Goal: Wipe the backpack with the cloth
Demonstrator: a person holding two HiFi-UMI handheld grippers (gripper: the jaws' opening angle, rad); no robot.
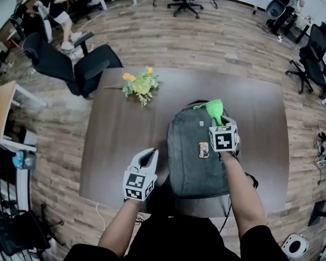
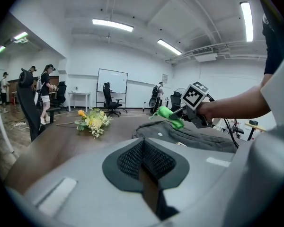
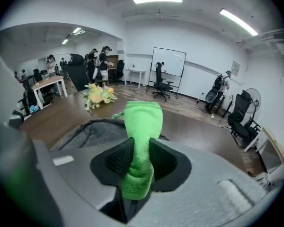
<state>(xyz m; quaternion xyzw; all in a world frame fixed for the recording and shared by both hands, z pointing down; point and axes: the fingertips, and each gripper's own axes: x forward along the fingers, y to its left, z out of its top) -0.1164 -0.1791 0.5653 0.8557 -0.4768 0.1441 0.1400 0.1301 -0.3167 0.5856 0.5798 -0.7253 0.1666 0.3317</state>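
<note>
We squeeze the soft green cloth (image 3: 142, 122) in our right gripper (image 3: 138, 157), with the grey fabric backpack (image 1: 195, 156) under it, and our left gripper (image 2: 143, 161) is closed and empty.

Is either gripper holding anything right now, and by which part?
The right gripper holds the green cloth, pinched around its bunched middle, one end sticking out ahead. The left gripper is shut on nothing.

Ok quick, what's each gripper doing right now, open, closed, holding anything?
Left gripper: closed, nothing between its jaws.
Right gripper: closed on the green cloth.
</note>
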